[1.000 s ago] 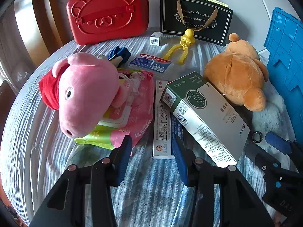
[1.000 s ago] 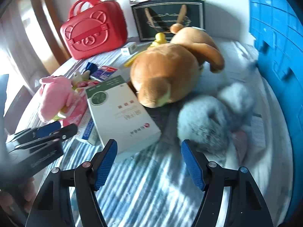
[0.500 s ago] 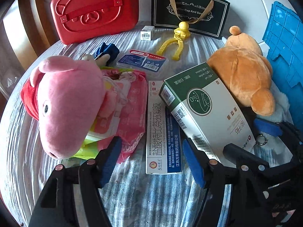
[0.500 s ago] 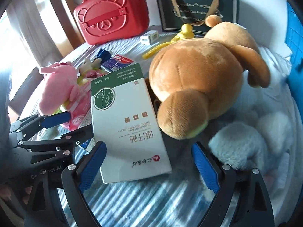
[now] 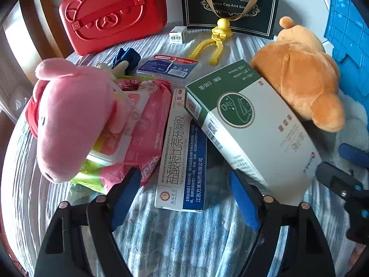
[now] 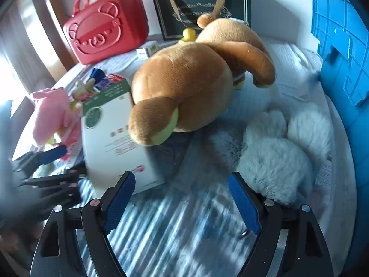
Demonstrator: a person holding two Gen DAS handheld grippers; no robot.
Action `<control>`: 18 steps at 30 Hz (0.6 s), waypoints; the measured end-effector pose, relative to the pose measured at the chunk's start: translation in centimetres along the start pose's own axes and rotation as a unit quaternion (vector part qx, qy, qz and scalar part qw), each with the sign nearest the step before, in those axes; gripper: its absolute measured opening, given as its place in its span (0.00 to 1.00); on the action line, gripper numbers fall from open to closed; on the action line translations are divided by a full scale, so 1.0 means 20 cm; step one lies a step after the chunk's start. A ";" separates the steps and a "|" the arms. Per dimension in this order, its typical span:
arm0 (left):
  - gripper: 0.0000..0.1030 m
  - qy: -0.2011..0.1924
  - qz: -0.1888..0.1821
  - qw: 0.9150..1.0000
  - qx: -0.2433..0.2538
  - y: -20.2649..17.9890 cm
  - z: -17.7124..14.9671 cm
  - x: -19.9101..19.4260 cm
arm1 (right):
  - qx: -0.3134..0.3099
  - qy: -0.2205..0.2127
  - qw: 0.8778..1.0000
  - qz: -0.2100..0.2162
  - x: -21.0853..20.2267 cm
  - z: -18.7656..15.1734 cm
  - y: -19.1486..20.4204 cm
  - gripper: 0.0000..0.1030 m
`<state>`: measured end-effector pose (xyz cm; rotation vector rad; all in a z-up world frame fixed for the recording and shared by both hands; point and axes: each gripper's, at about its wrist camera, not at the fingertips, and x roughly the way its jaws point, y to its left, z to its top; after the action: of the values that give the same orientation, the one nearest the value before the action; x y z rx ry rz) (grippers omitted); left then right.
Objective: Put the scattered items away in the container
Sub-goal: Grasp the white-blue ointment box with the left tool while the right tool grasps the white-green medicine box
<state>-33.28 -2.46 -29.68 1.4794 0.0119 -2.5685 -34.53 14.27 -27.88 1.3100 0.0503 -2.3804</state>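
In the left wrist view a long white-and-blue medicine box [image 5: 182, 157] lies flat on the striped cloth. Its near end sits between the fingers of my left gripper [image 5: 184, 198], whose jaws are opening and do not touch it. A green-and-white carton [image 5: 249, 129] leans across that box's right side. A pink pig plush [image 5: 73, 120] rests on a pink wipes pack [image 5: 143, 133]. My right gripper [image 6: 182, 200] hovers over bare cloth with its jaws closing on nothing, below a brown bear plush [image 6: 191, 85] and left of a grey fluffy item [image 6: 272, 154]. The blue crate [image 6: 341, 46] stands at the right.
At the back stand a red bear-face case [image 5: 113, 16] and a black paper bag [image 5: 228, 4]. In front of them lie a yellow toy [image 5: 216, 39], a small white box [image 5: 177, 34] and a blue card pack [image 5: 170, 67]. The right gripper [image 5: 346, 180] shows at the left wrist view's right edge.
My left gripper's jaws have spread wide and it has come down closer over the long medicine box. The right gripper opened wider, closed a little, and shifted toward the bear and grey fluffy item.
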 end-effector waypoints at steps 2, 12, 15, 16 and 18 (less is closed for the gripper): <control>0.69 -0.008 0.011 1.000 0.009 0.01 -0.02 0.00 | -0.003 -0.010 1.000 0.008 -0.03 -0.02 0.02 0.82; 0.45 0.010 -0.028 0.999 -0.029 0.22 -0.12 -0.03 | -0.088 -0.004 0.996 0.013 0.07 0.02 0.28 0.90; 0.45 0.008 -0.040 0.999 -0.030 0.23 -0.11 -0.01 | -0.124 -0.010 0.992 -0.007 0.14 0.03 0.32 1.00; 0.45 0.009 -0.044 0.999 -0.030 0.23 -0.10 0.01 | -0.130 -0.010 0.991 -0.016 0.16 0.03 0.32 1.00; 0.46 0.009 -0.047 0.999 -0.026 0.21 -0.08 0.03 | -0.123 -0.004 0.992 -0.023 0.20 0.04 0.29 1.00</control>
<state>-31.47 -6.62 -30.74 1.5177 0.1522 -2.6056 -34.93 7.45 -29.69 1.1937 0.3649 -2.3287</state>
